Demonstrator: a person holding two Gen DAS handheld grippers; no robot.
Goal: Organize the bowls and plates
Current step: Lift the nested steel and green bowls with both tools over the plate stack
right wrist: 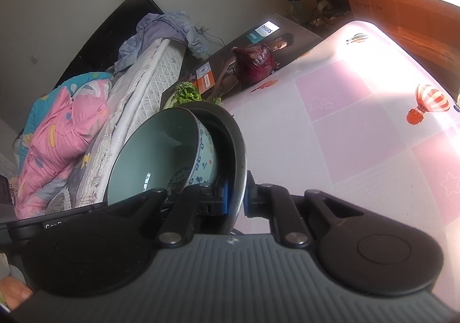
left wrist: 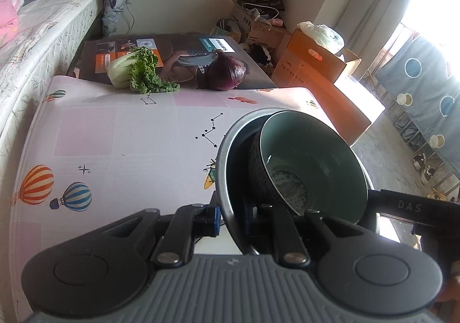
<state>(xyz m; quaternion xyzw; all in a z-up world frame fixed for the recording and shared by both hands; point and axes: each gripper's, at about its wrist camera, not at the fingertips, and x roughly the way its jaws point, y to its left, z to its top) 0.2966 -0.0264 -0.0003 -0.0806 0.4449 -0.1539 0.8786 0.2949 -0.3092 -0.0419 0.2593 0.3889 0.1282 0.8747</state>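
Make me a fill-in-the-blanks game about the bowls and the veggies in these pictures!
1. The green bowl sits inside a dark ____ basin.
2. Both the left gripper and the right gripper are clamped on the basin's ____.
3. The purple cabbage lies on a flat ____.
4. The tablecloth shows hot-air ____.

Missing words: metal; rim; box; balloons

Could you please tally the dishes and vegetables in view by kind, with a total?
Dark plate, gripped at its rim by both tools: 1
Green bowl, resting on the plate: 1
Leafy greens: 1
Red cabbage: 1
Total: 4
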